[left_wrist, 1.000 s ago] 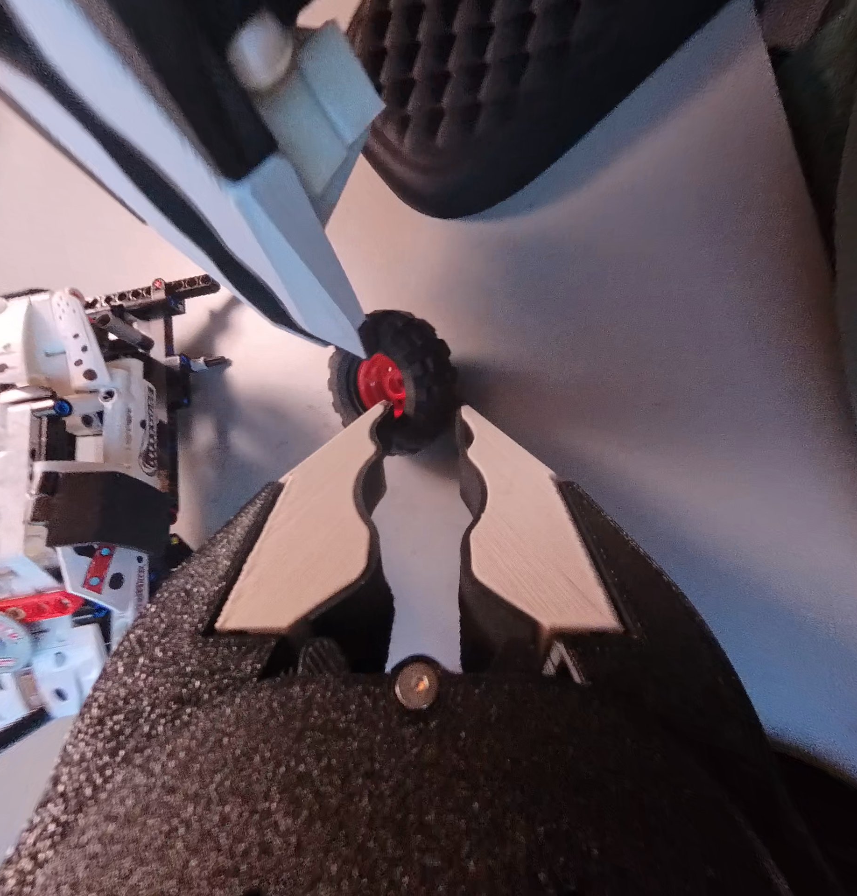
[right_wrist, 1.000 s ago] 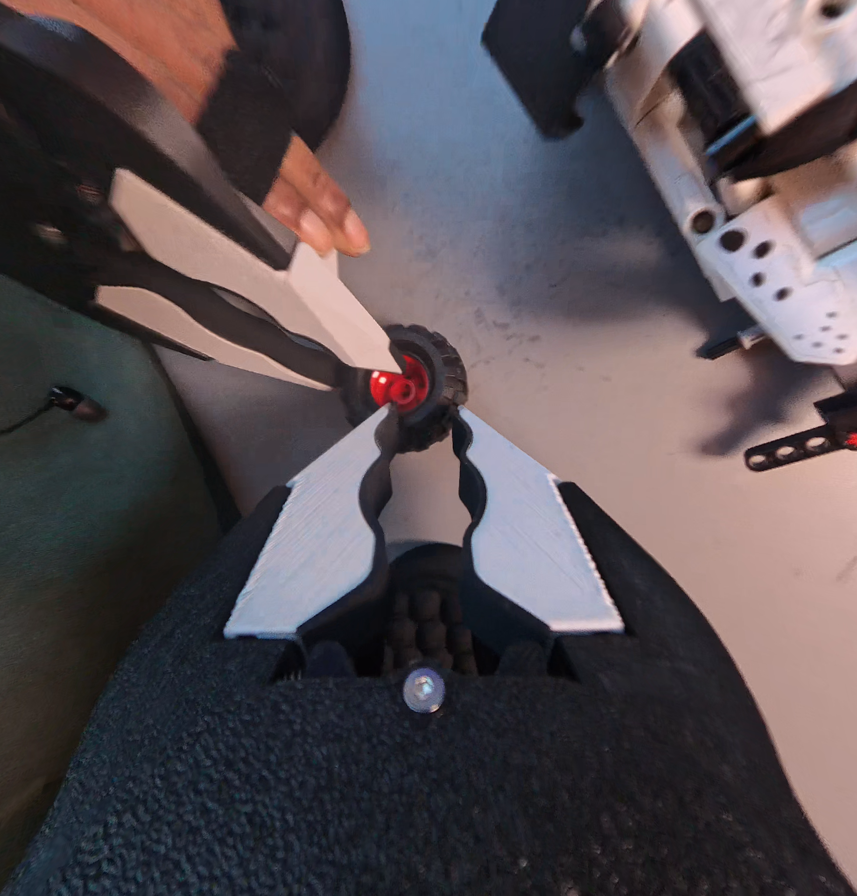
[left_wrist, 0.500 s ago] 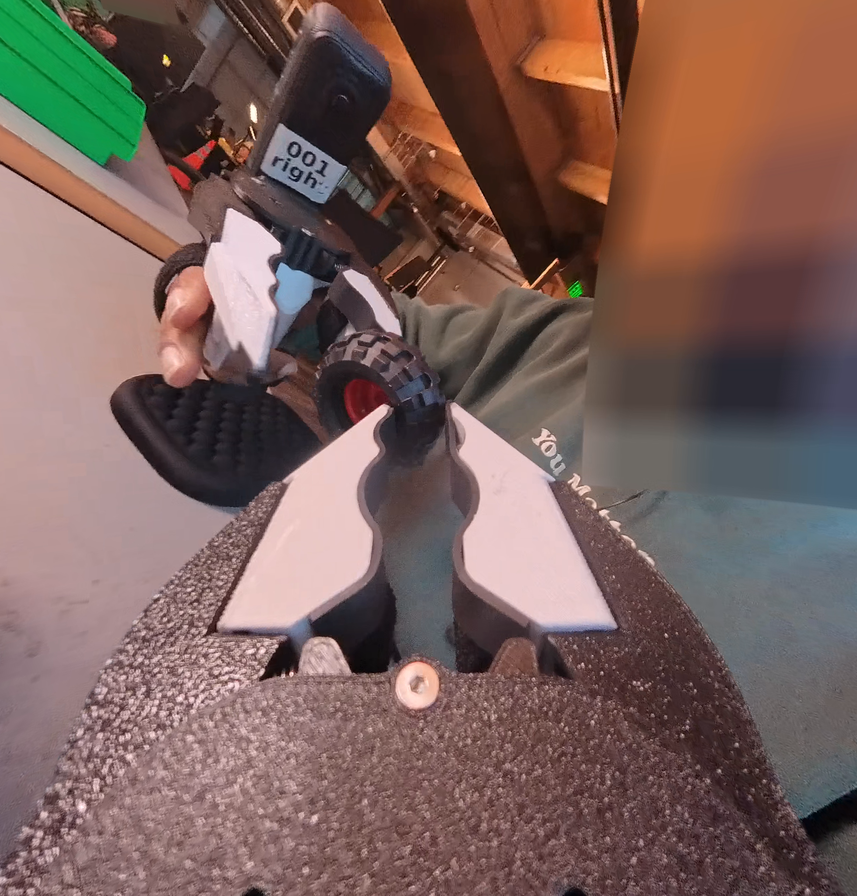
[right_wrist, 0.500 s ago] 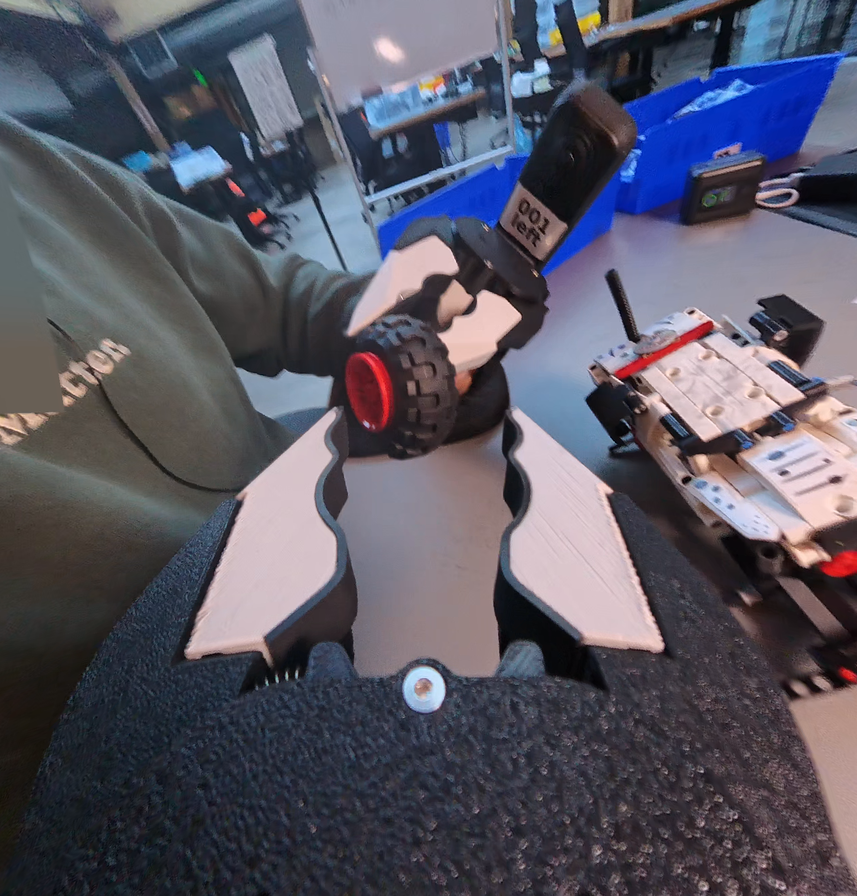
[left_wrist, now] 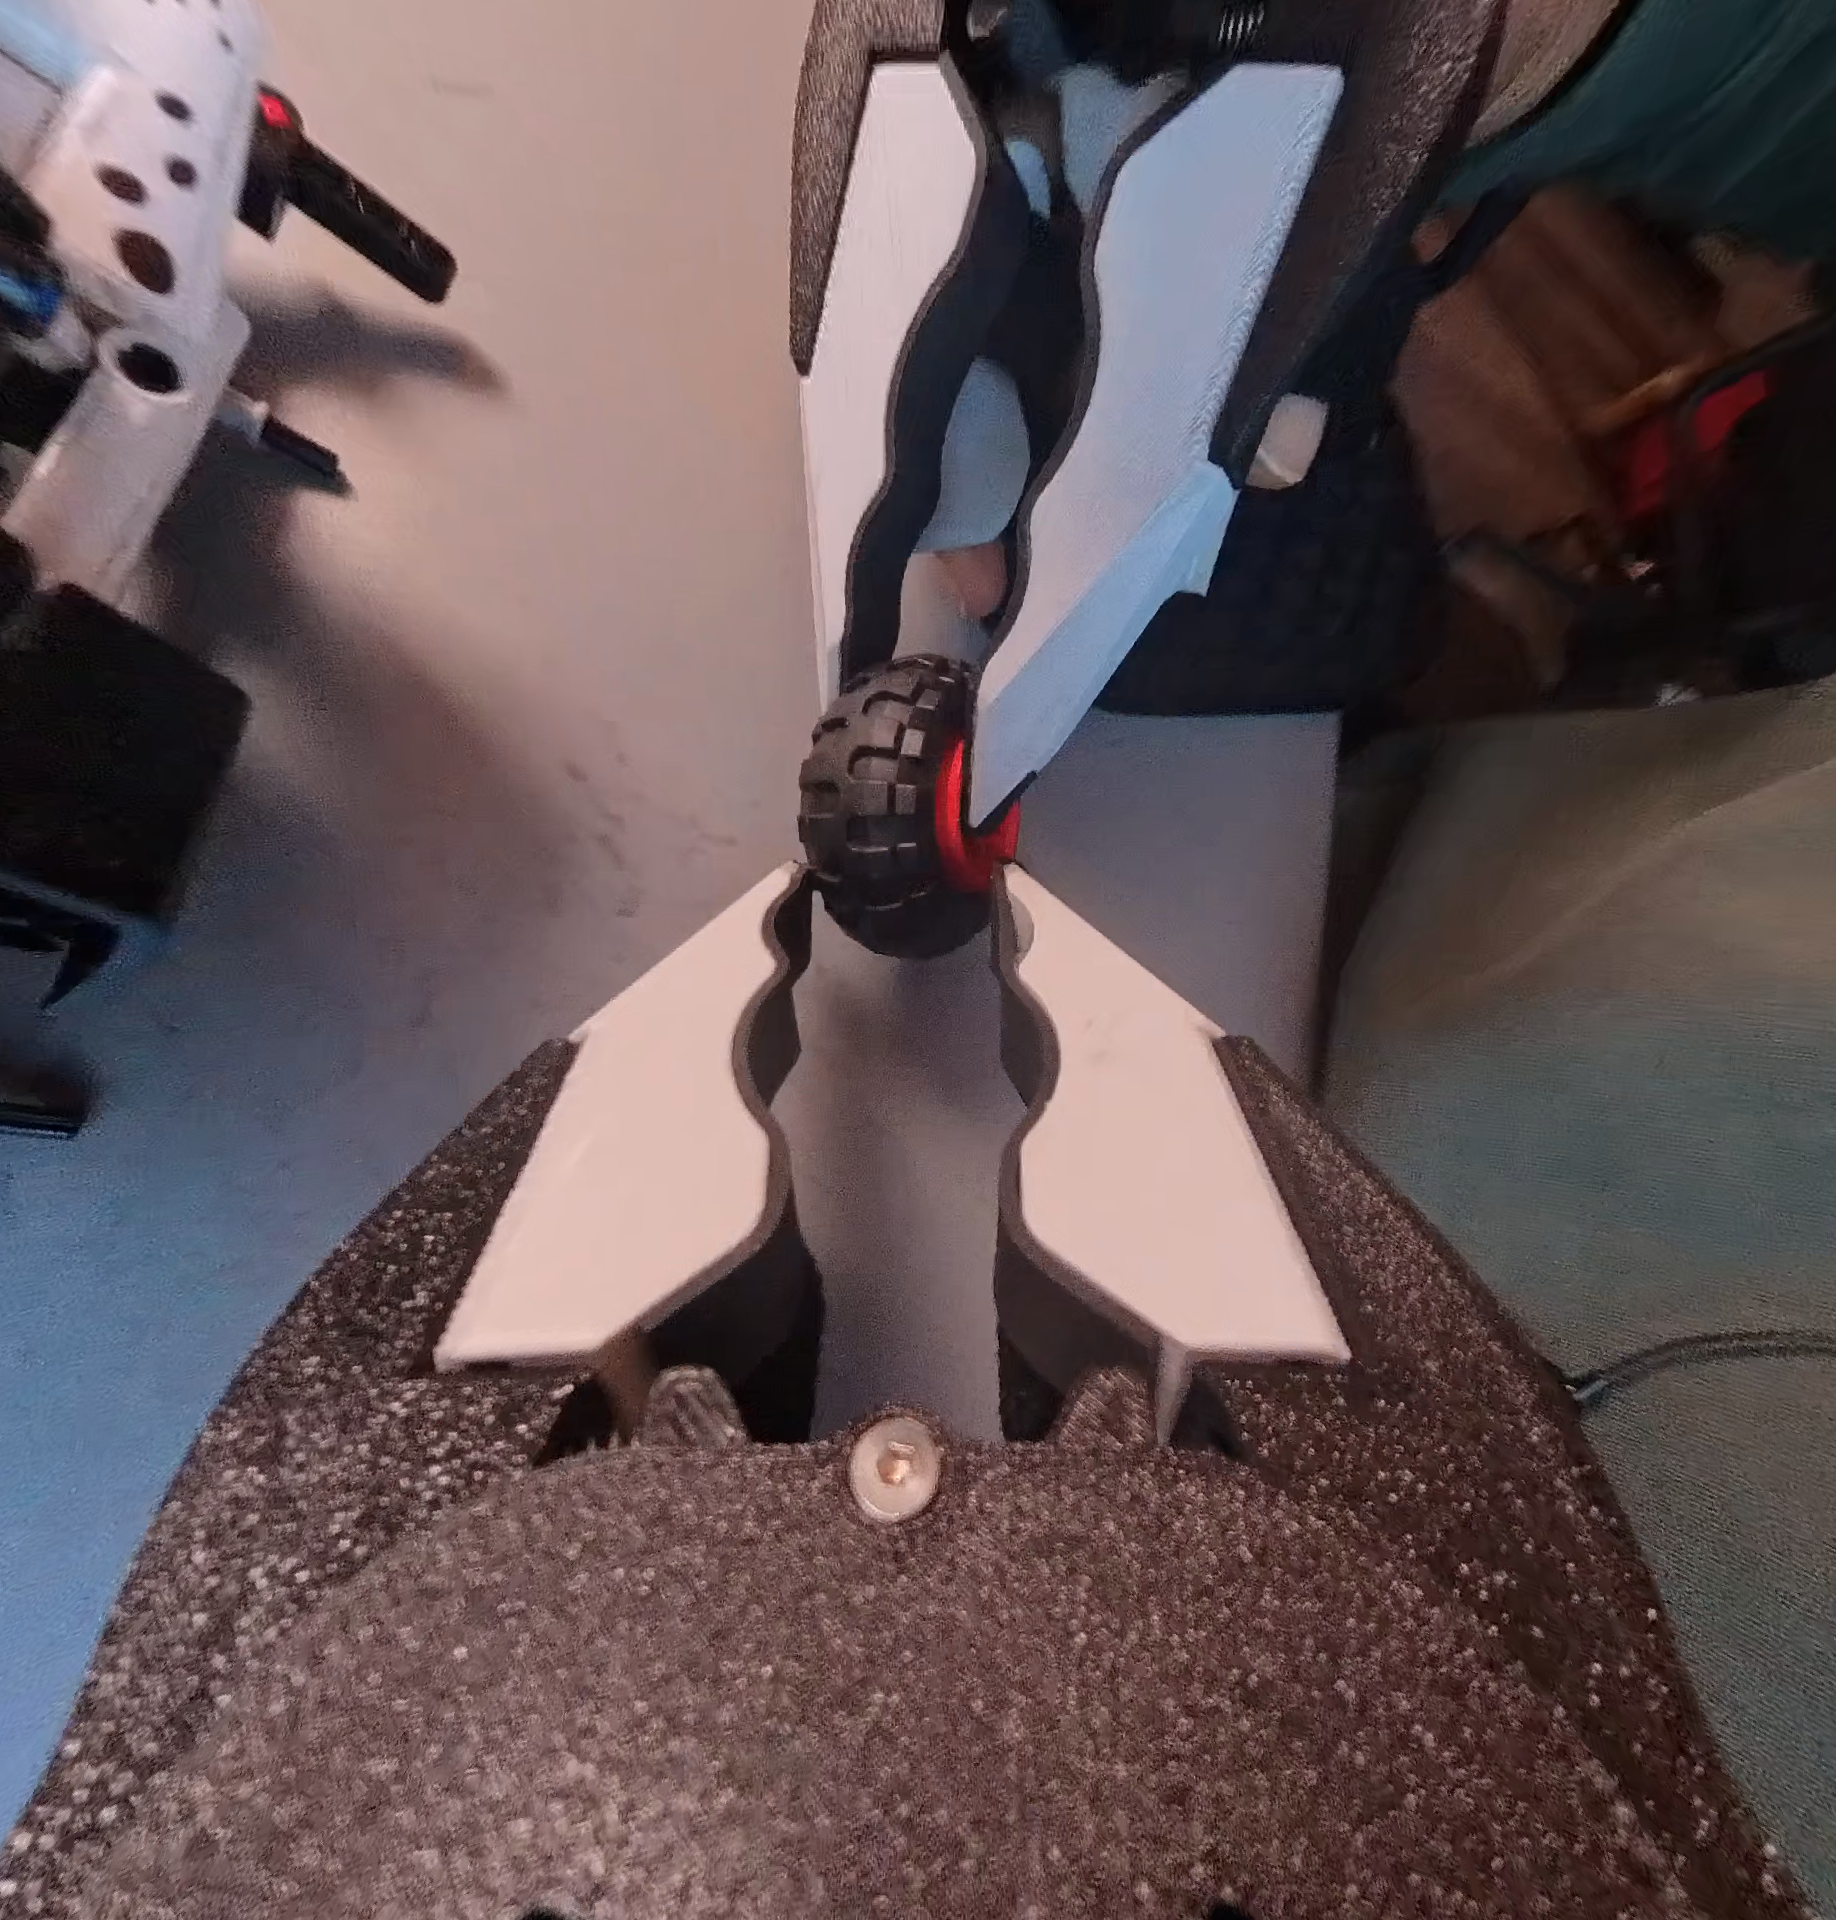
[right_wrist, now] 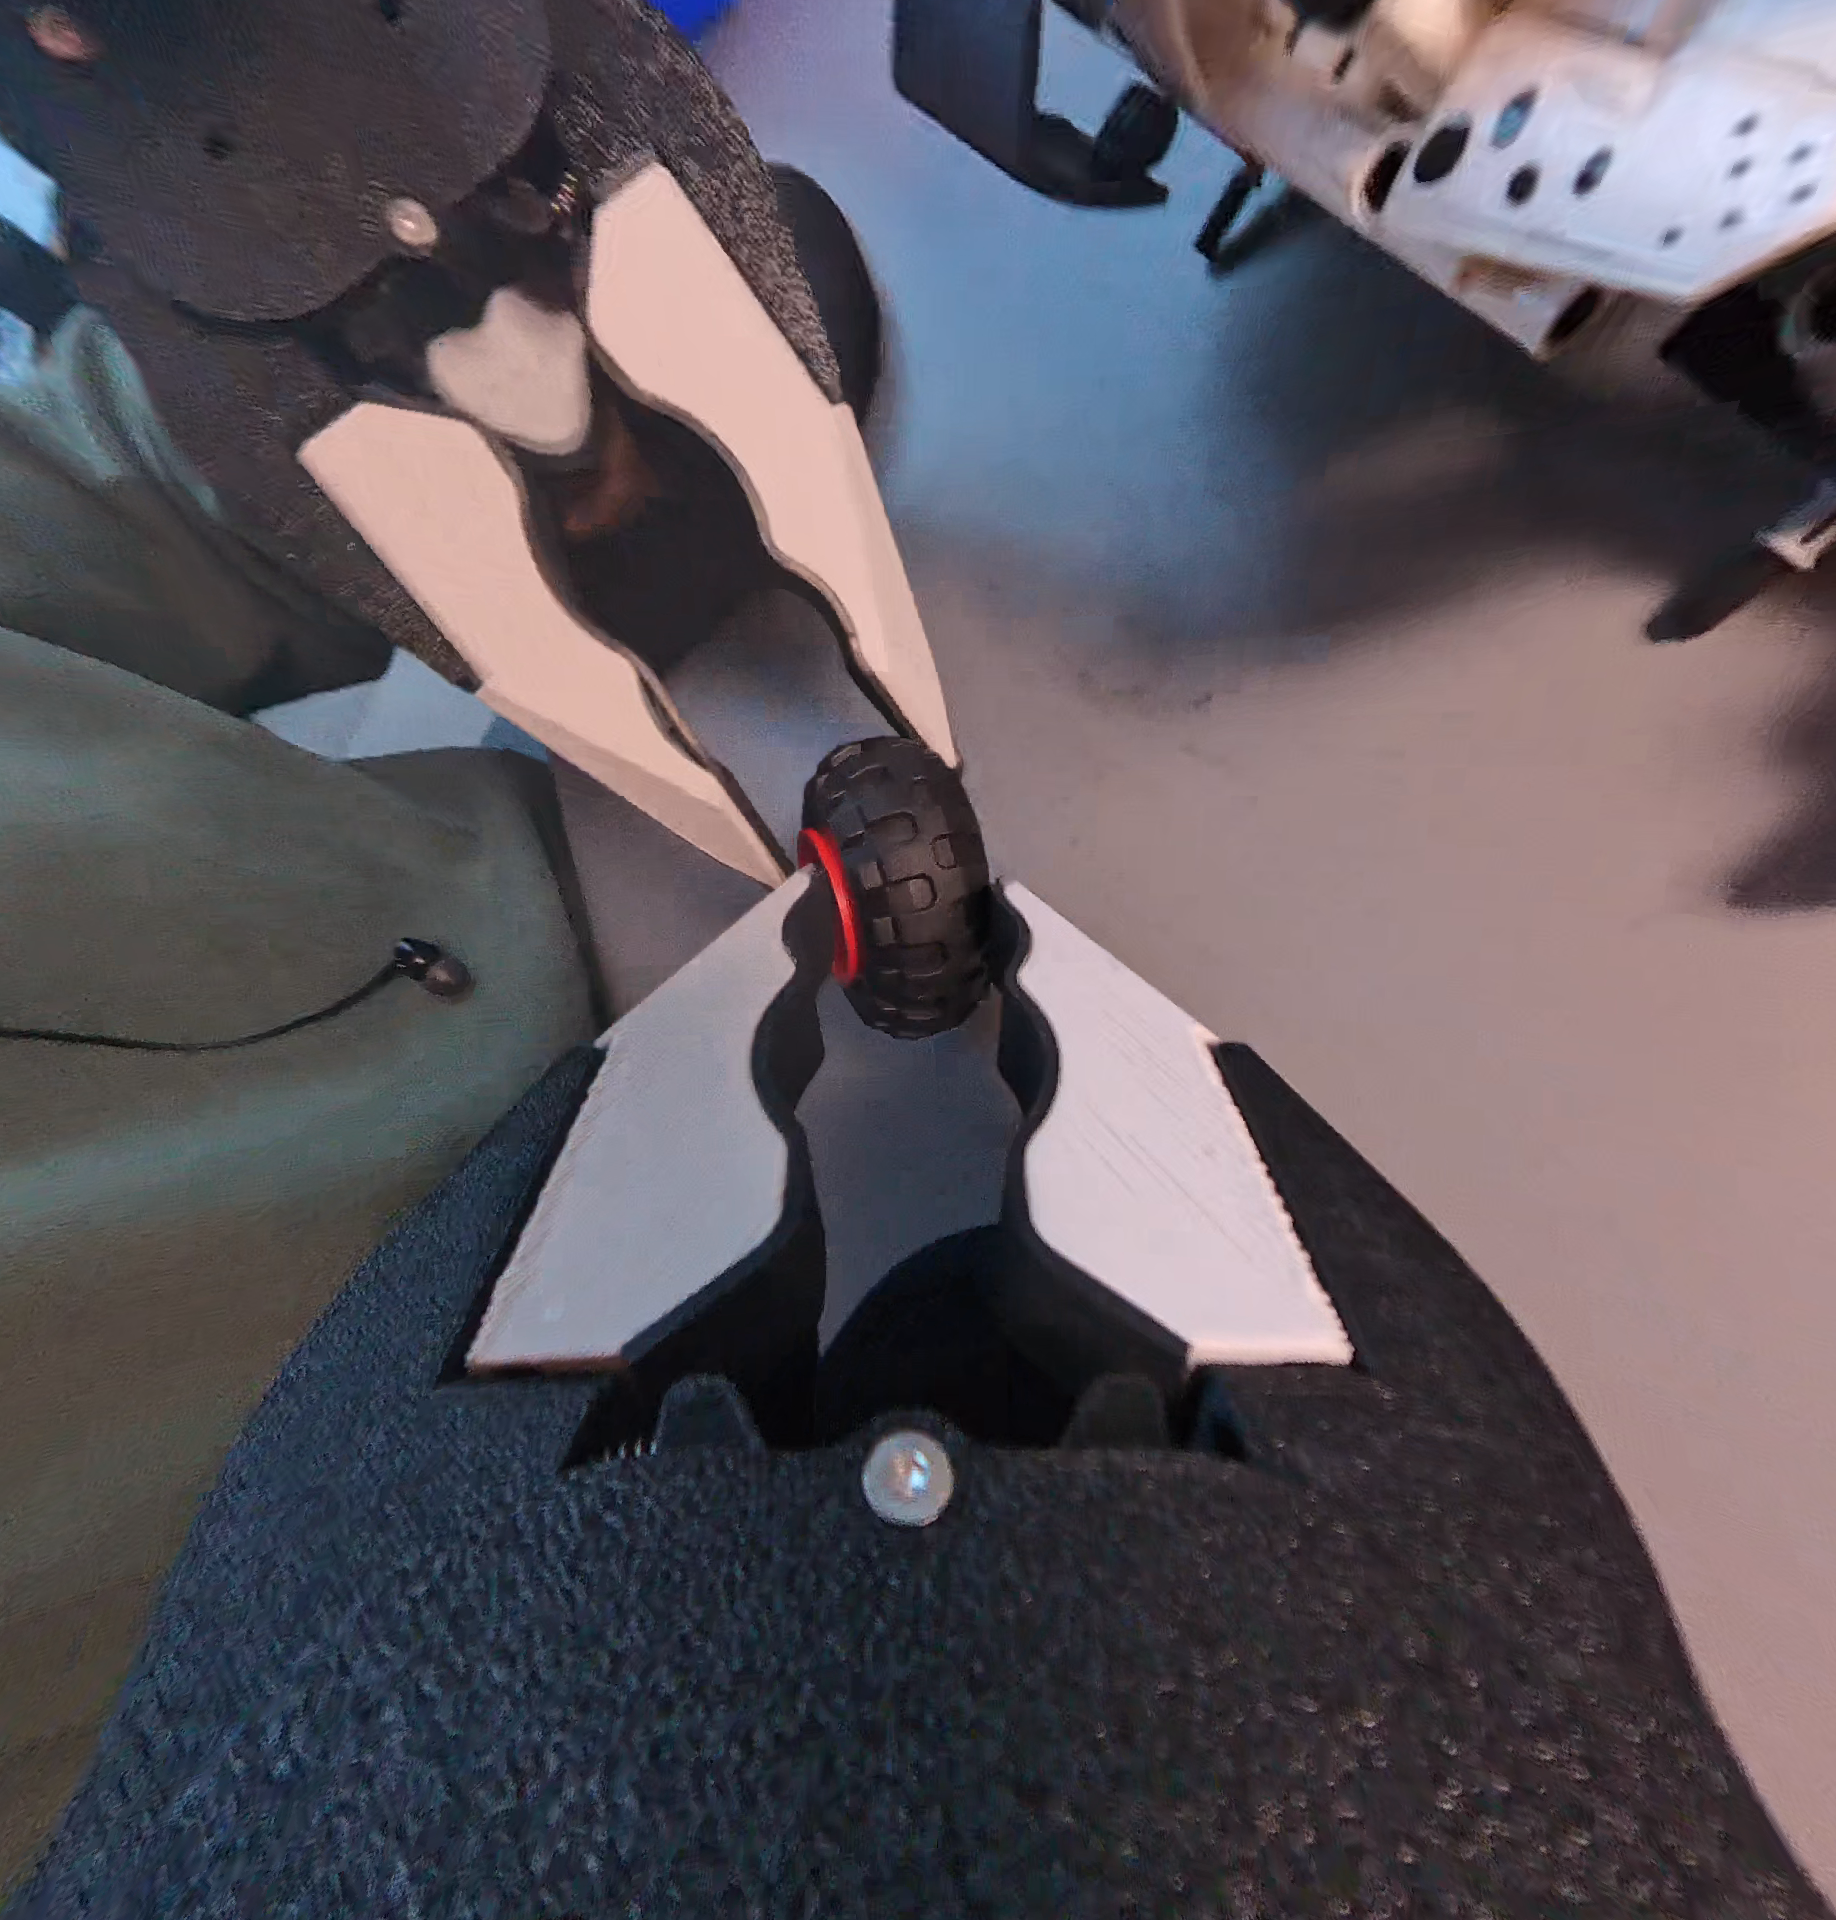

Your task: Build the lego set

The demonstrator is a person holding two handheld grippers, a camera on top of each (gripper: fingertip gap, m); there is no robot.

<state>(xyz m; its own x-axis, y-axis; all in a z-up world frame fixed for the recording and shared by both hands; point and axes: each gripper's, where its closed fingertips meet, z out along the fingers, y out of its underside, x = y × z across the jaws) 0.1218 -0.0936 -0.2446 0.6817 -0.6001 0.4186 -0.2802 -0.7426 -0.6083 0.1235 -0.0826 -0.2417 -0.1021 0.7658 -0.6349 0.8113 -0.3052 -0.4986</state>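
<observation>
Wheel pinched between both grippers, above the grey surface.
Left gripper and right gripper each closed narrow on tyre; uneven squeeze could pop it out, away from white lego car.

The wheel is small, a black knobby tyre on a red hub, held above the table with its tread to the camera. The white and black model, partly built, lies apart and is blurred.
</observation>
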